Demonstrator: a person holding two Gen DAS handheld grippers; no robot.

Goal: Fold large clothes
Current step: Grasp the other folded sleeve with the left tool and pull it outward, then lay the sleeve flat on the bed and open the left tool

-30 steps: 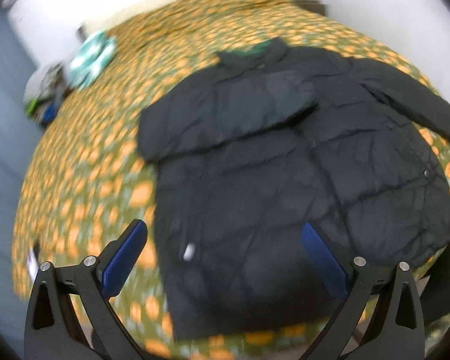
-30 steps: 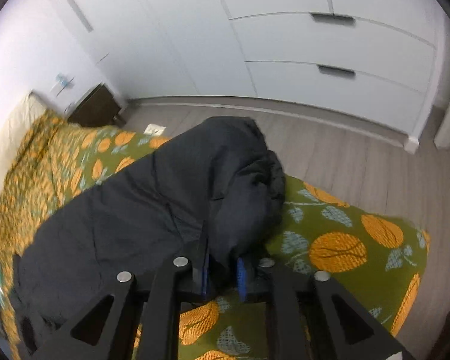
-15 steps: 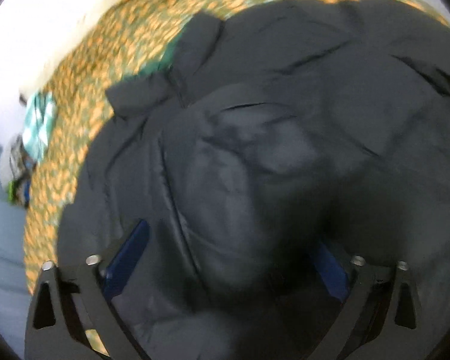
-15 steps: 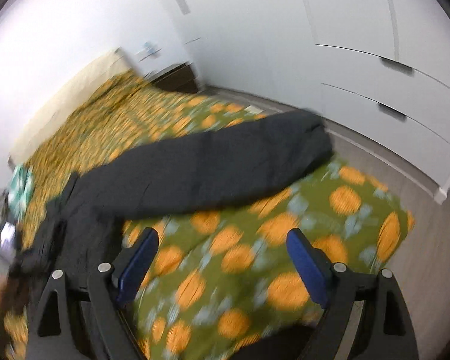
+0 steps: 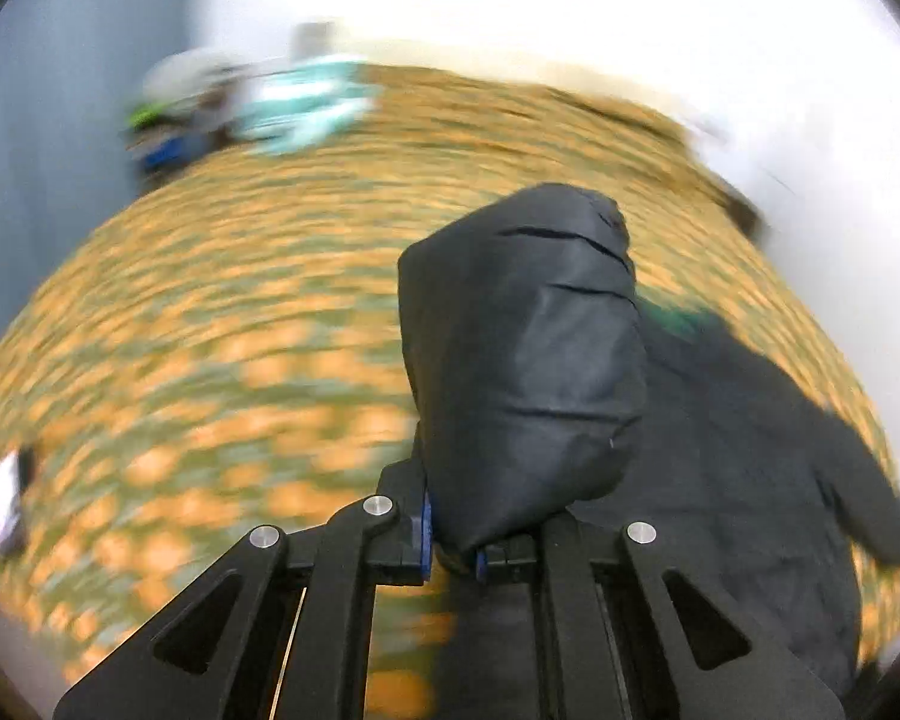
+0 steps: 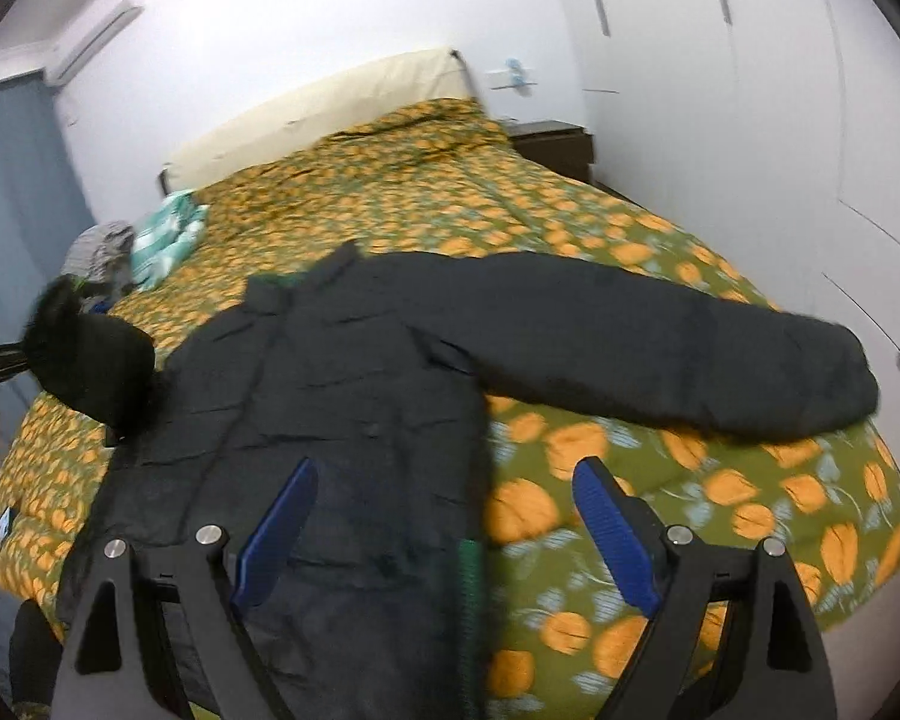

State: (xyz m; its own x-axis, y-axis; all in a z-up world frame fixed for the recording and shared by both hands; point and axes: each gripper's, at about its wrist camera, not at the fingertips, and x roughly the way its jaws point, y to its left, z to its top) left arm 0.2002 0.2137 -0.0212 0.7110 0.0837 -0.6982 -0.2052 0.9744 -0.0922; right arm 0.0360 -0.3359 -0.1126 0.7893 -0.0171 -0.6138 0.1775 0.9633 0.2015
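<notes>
**Change since a second ago**
- Left tool (image 5: 453,549): was spread above the coat; now pressed onto the cuff end of the left sleeve (image 5: 522,360), which bulges up directly ahead of its tips, lifted off the bed (image 5: 210,330).
- Right tool (image 6: 444,531): was pinching the right sleeve (image 6: 660,342); now spread and holding nothing, drawn back over the coat's lower half.
- Right sleeve: now stretched straight out ahead and to the right of the right tool, flat on the bedspread.

**Meaning for the task (judgement)**
- Still the laying-out stage: one sleeve looks spread, the other is likely being pulled out or brought across. No body fold is made yet.

**Location of item**
- Coat (image 6: 330,396): front up on the bed, collar at the far end, hem under the right tool.

**Hidden or unclear**
- Left view is heavily motion-blurred; bedspread pattern and the pile of clothes (image 5: 258,102) far ahead-left are smeared.
- Cuff edge inside the left tool's grip is covered by the fabric.
- Hem is cut off behind the right tool's frame.
- In the right view the lifted sleeve is a dark blur at far left.
</notes>
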